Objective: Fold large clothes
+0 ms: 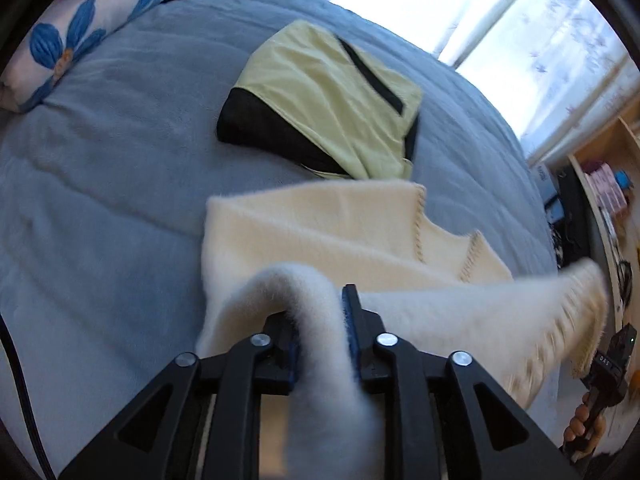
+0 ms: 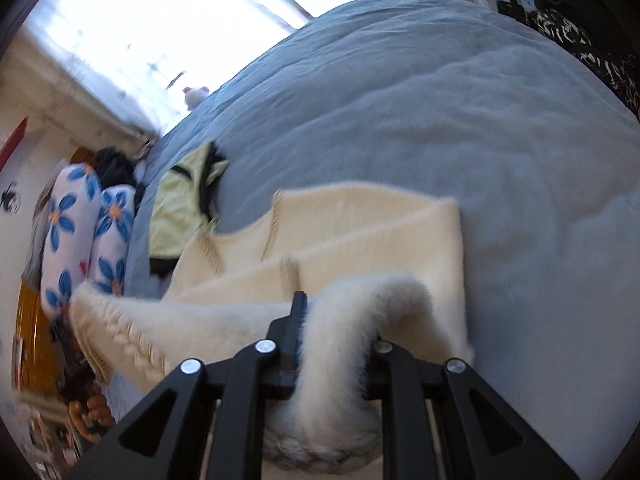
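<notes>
A fluffy cream garment [image 1: 320, 224] with stitched edges lies partly folded on the blue-grey bed [image 1: 100, 200]. My left gripper [image 1: 320, 320] is shut on a thick fold of it, which bulges up between the fingers. My right gripper [image 2: 336, 320] is shut on another fold of the cream garment [image 2: 360, 232], lifted above the bed [image 2: 480, 120]. A stretch of the garment hangs blurred between the two grippers. The other hand-held gripper [image 1: 612, 364] shows at the right edge of the left wrist view.
A folded yellow and black garment [image 1: 332, 96] lies farther back on the bed, also in the right wrist view [image 2: 180, 208]. Blue-flowered pillows [image 1: 80, 28] sit at the bed's head. A bright window [image 1: 540, 20] and wooden shelves [image 1: 612, 184] stand beyond the bed.
</notes>
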`<state>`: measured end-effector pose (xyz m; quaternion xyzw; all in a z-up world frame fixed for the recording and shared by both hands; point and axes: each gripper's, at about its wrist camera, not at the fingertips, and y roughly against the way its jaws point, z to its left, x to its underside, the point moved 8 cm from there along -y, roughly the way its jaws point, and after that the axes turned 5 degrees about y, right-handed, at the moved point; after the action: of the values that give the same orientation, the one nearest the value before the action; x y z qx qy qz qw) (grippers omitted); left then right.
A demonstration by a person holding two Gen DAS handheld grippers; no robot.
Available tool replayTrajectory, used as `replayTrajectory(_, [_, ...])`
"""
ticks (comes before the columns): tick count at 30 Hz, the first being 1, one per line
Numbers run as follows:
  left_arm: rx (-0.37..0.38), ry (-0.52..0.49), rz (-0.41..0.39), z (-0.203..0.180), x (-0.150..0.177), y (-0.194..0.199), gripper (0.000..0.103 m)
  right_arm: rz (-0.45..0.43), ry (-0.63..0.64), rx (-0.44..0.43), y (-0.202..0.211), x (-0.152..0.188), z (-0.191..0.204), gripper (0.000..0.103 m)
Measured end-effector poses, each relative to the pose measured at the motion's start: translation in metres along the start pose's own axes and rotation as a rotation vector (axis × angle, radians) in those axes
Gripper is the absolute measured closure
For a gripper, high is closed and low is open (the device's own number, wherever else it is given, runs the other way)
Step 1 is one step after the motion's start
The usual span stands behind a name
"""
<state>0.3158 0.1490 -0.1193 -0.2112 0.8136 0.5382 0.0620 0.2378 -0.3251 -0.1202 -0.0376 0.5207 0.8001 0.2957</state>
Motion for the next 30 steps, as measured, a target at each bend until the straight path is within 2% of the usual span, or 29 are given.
replayTrajectory(4, [0.001, 0.071, 0.122, 0.01, -0.018, -0.054, 0.071, 0.067, -0.084, -0.025, -0.053, -0.015, -0.015, 0.057])
replayTrajectory(7, [0.0, 0.077, 0.176, 0.016, -0.02, -0.071, 0.07, 0.053, -0.078, -0.066, -0.062, -0.017, -0.013, 0.053])
replayTrajectory(11, [0.071, 0.097, 0.222, 0.024, -0.024, -0.075, 0.07, 0.034, -0.091, -0.118, -0.063, -0.018, -0.019, 0.053])
replayTrajectory(14, [0.115, 0.114, 0.248, 0.024, -0.026, -0.068, 0.067, 0.019, -0.142, -0.205, -0.058, -0.02, -0.025, 0.049])
replayTrajectory(16, [0.123, 0.11, 0.251, 0.019, -0.027, -0.063, 0.063, -0.002, -0.178, -0.269, -0.053, -0.021, -0.026, 0.034])
replayTrajectory(18, [0.126, 0.079, 0.25, 0.012, -0.026, -0.056, 0.055, -0.024, -0.177, -0.296, -0.047, -0.022, -0.02, 0.028])
replayTrajectory(20, [0.121, 0.047, 0.24, 0.004, -0.026, -0.048, 0.051, -0.038, -0.158, -0.306, -0.041, -0.023, -0.013, 0.028])
replayTrajectory(24, [0.098, -0.001, 0.176, -0.009, -0.033, -0.031, 0.047, -0.045, -0.085, -0.269, -0.034, -0.025, 0.002, 0.028])
replayTrajectory(27, [0.114, -0.012, 0.166, -0.015, -0.037, -0.024, 0.047, -0.075, -0.011, -0.182, -0.029, -0.028, 0.005, 0.028])
replayTrajectory(30, [0.047, -0.064, 0.162, -0.011, -0.034, -0.029, 0.047, -0.104, 0.029, -0.103, -0.028, -0.031, -0.004, 0.028])
